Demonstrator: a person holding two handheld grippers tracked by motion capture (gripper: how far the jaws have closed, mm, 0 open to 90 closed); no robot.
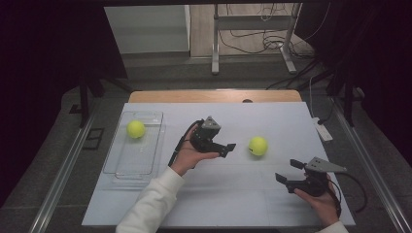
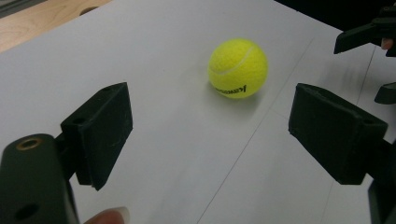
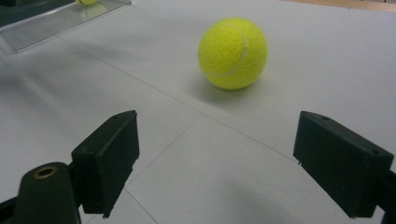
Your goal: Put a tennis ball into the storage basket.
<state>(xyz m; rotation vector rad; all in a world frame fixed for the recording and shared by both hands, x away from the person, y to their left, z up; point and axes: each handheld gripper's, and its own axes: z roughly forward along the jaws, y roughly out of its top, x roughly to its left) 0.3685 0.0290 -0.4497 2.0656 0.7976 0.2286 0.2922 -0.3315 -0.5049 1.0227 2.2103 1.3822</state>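
A yellow tennis ball (image 1: 258,145) lies on the white table cover, right of centre. My left gripper (image 1: 227,149) is open just to the ball's left and points at it. In the left gripper view the ball (image 2: 238,68) lies ahead of the wide, empty jaws (image 2: 210,126). My right gripper (image 1: 288,171) is open near the front right and aims toward the same ball (image 3: 233,52), which lies beyond its empty jaws (image 3: 229,154). A second tennis ball (image 1: 136,129) rests at the far end of a clear tray (image 1: 131,162) on the left.
The white cover (image 1: 272,116) spreads over a wooden table whose back edge (image 1: 209,95) shows. A small white device (image 1: 322,131) lies at the right edge. Metal stand legs (image 1: 214,58) and cables are on the floor behind. The right gripper's jaws (image 2: 364,35) appear in the left gripper view.
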